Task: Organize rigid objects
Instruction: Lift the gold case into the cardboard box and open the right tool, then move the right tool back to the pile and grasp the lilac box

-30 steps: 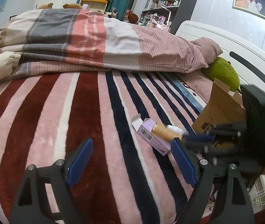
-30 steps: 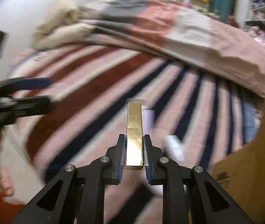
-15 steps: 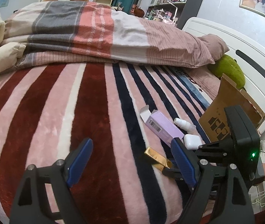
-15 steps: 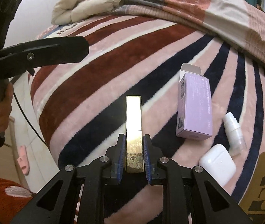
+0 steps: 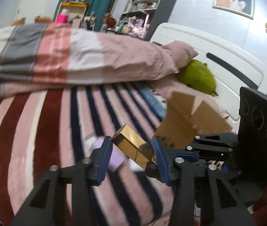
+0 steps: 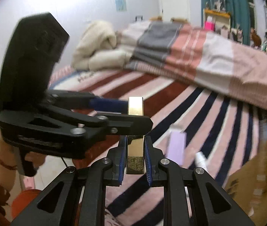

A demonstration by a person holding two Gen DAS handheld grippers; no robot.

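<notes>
Both grippers met at the gold bar (image 6: 135, 148): your right gripper (image 6: 135, 158) clamped it, your left gripper (image 5: 131, 158) gaped around it. Releasing before the left closed risked dropping it onto the bed (image 5: 39, 131).

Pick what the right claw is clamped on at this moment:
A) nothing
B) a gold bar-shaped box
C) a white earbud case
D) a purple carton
B: in the right wrist view the right claw has both blue pads pressed against the gold bar-shaped box.
</notes>
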